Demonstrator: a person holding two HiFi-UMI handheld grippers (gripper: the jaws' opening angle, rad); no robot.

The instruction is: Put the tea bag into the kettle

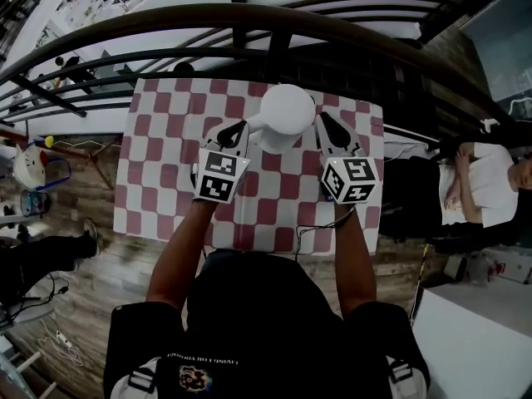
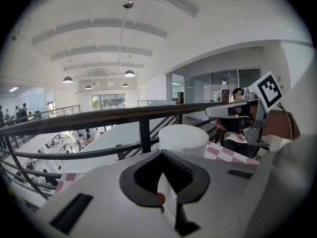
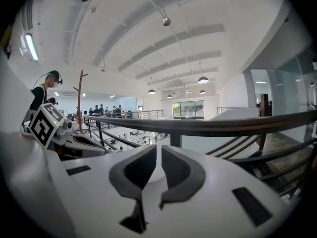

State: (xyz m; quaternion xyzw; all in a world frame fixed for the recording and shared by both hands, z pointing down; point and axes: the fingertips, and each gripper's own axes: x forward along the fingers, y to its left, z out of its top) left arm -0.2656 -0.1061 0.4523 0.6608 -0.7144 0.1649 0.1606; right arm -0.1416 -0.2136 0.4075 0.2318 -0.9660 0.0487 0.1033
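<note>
The left claw (image 1: 243, 127), smooth white plastic with ribbed black pads, is clamped tight on the tea bag (image 2: 167, 195), a thin, flat piece of white paper with a small red spot at its edge, held just left of the kettle. The right claw (image 3: 159, 157), of the same make, is all but closed and has nothing in it. Between them the kettle (image 1: 287, 110), plain white and round-topped, stands on a counter (image 1: 166, 140) under red-and-white chequered cloth, with a dark curved metal railing (image 1: 249, 13) beyond.
</note>
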